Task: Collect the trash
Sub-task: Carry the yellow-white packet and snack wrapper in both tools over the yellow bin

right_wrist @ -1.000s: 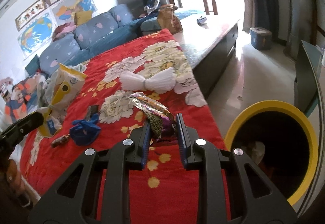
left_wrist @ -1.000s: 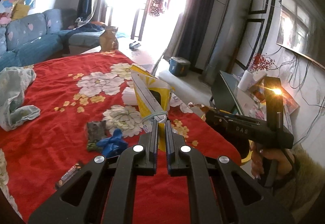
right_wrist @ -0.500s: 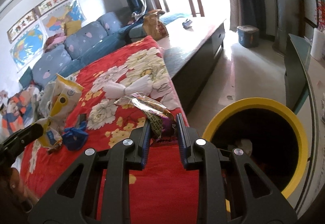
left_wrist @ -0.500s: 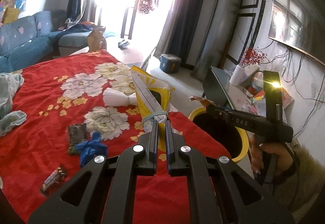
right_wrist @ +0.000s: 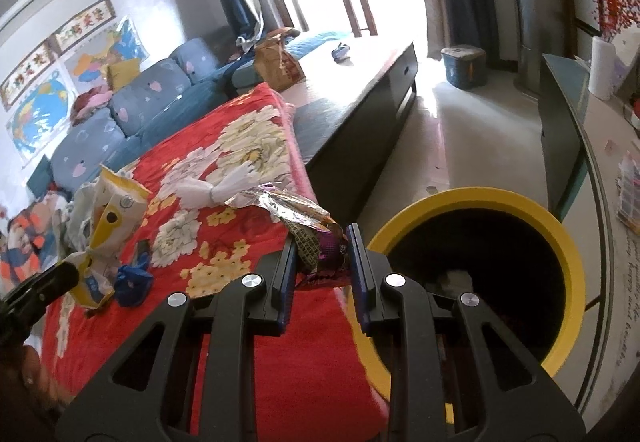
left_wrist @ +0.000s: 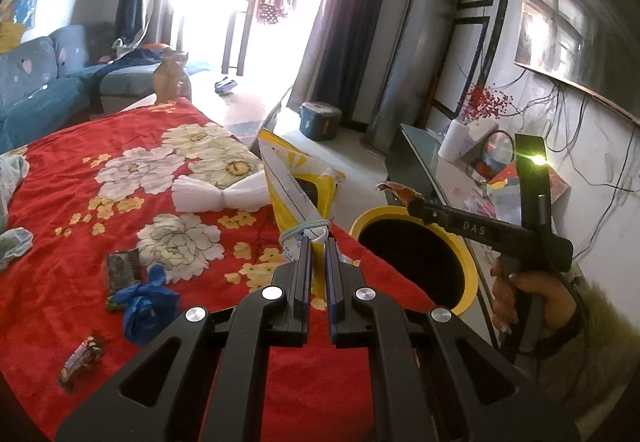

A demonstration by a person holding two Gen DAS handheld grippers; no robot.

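My left gripper [left_wrist: 316, 242] is shut on the tied neck of a yellow and white snack bag [left_wrist: 300, 181], held upright over the red flowered blanket [left_wrist: 60, 282]. A crumpled purple and foil wrapper [right_wrist: 320, 242] is clamped in my right gripper [right_wrist: 322, 238] at the blanket's edge, just left of the yellow-rimmed bin [right_wrist: 560, 234]. The bin [left_wrist: 470, 278] also appears in the left wrist view, with the right gripper's body [left_wrist: 488, 230] above its rim and a hand [left_wrist: 532, 294] holding it. The yellow bag [right_wrist: 108, 226] and the left gripper's tip [right_wrist: 60, 278] appear in the right wrist view.
On the blanket lie a white tied bag [left_wrist: 216, 193], a blue crumpled bag [left_wrist: 148, 298], a dark wrapper [left_wrist: 122, 268] and a small bar wrapper [left_wrist: 80, 360]. A dark low table [right_wrist: 360, 109] stands past the blanket. A glass-topped stand [right_wrist: 568, 113] sits behind the bin.
Both grippers have moved toward the bin with their loads. The bin now fills more of both views, and the blanket trash has slid to the left.
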